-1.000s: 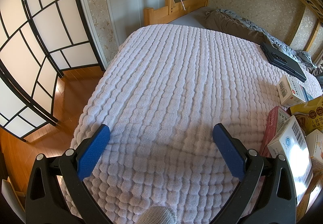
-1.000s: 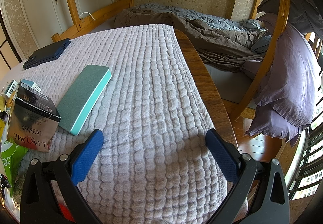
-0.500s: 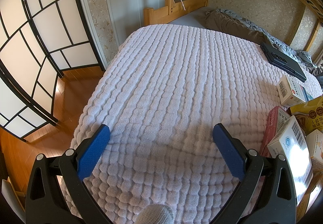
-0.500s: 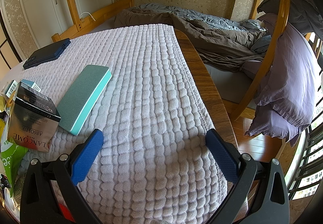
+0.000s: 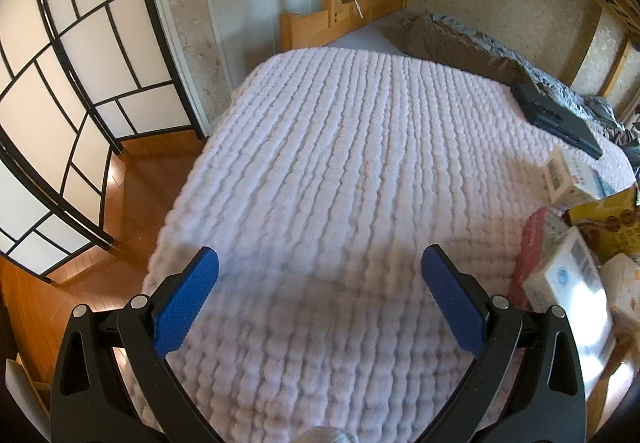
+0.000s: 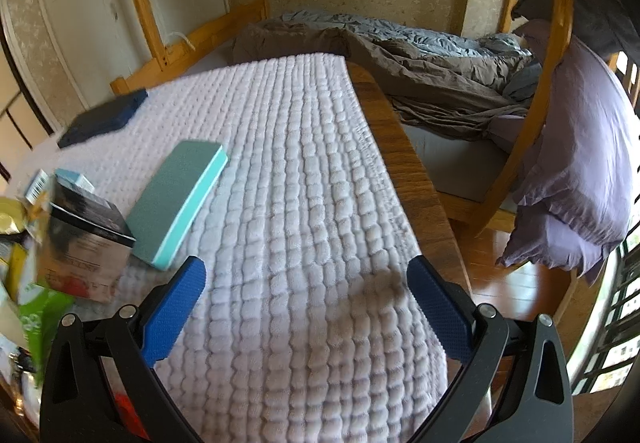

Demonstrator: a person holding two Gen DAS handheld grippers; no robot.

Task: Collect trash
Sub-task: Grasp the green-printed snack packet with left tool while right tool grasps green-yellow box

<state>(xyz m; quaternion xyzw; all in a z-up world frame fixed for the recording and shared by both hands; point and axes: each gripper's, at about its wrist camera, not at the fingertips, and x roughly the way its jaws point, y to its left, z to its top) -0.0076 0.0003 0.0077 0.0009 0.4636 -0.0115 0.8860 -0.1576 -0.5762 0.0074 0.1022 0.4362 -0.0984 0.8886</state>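
Both tongs, left (image 5: pixel 318 275) and right (image 6: pixel 306 289), gape released above the quilted table (image 5: pixel 360 163); the right has just swung toward the silver box (image 6: pixel 86 255), starting collection

I see bumpy woven cloth blanket (image 6: pixel 304 179) over smooth wood-grain desk (image 6: pixel 404 163); glossy silver cardboard carton (image 6: pixel 86 255); matt teal box (image 6: pixel 176 203); claw pads (image 5: pixel 186 301) textured blue rubber.

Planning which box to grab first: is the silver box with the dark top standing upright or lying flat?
Upright. In the right wrist view the silver box stands on its base on the blanket, dark top facing up, beside the flat teal case.
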